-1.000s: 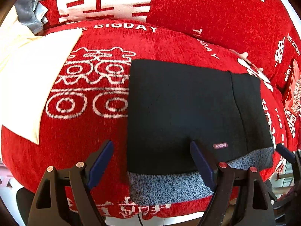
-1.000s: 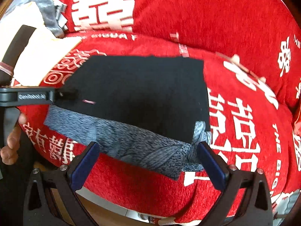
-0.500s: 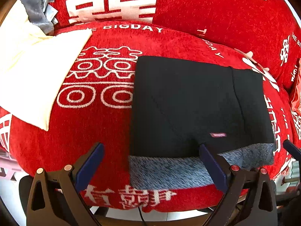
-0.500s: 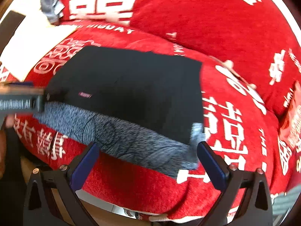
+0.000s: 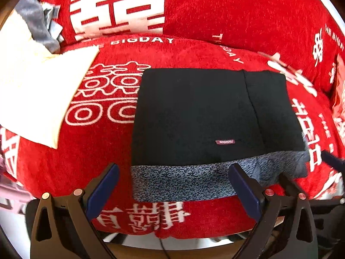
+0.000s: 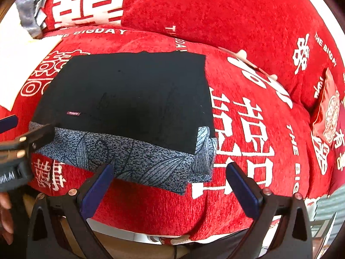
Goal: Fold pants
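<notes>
The black pants (image 5: 198, 116) lie folded into a flat rectangle on the red sofa seat (image 5: 103, 155), with a grey patterned inner layer (image 5: 194, 179) showing along the near edge and a small maroon label (image 5: 225, 141). They also show in the right wrist view (image 6: 129, 95). My left gripper (image 5: 173, 185) is open and empty, just in front of the grey edge. My right gripper (image 6: 170, 183) is open and empty, before the pants' near right corner. The left gripper's body (image 6: 19, 149) shows at the left edge of the right wrist view.
A cream cloth (image 5: 41, 95) and a grey garment (image 5: 36, 21) lie at the far left of the sofa. Red cushions with white lettering (image 5: 215, 10) form the backrest. A red printed packet (image 6: 327, 112) lies at the right. The seat's front edge drops off below the grippers.
Both grippers have drawn back toward the front edge of the seat, away from the pants. The pants lie still and folded.
</notes>
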A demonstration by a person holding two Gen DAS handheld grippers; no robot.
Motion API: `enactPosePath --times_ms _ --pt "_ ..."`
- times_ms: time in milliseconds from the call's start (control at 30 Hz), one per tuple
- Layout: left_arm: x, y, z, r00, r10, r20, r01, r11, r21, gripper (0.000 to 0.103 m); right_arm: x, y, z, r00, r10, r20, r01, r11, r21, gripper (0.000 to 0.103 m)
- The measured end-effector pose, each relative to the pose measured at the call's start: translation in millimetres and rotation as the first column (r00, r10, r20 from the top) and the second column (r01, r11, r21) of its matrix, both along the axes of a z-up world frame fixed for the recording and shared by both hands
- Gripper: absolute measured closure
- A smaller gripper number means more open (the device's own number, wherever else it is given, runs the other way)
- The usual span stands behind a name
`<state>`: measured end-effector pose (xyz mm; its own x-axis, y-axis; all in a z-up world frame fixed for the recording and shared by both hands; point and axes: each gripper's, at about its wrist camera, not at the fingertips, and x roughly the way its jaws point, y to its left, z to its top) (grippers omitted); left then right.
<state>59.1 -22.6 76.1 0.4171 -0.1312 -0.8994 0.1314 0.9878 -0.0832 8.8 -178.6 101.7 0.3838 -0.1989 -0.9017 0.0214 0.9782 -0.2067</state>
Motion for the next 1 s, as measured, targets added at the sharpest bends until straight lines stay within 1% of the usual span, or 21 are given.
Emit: enactPosePath --times_ms 33,100,300,500,1000 --pt "0.1 -0.8 -0.6 1.000 -0.003 -0.005 0.003 1.000 0.004 0.002 0.2 -1.3 0.3 1.000 -0.005 0.002 0.005 1.000 0.001 0.000" --pt "-0.7 -2.7 -1.2 1.000 -0.015 -0.017 0.015 1.000 -0.016 0.002 0.3 -2.1 0.1 1.000 -0.010 0.003 0.010 1.000 0.000 0.000" --pt "-2.6 -5.4 0.5 1.000 -0.007 -0.009 0.007 1.000 0.013 0.002 1.2 -6.8 -3.2 1.000 -0.021 -0.012 0.021 1.000 0.021 0.000" --pt "-2.0 -3.6 -1.6 1.000 -0.001 -0.029 0.001 1.000 0.009 0.002 1.4 -6.6 -3.7 1.000 -0.023 -0.013 0.023 1.000 0.013 0.000" --pt "-3.4 -3.0 -3.2 0.999 0.001 -0.043 -0.001 1.000 0.005 0.002 -0.6 -2.8 -6.0 1.000 -0.012 -0.023 0.012 1.000 0.009 0.000"
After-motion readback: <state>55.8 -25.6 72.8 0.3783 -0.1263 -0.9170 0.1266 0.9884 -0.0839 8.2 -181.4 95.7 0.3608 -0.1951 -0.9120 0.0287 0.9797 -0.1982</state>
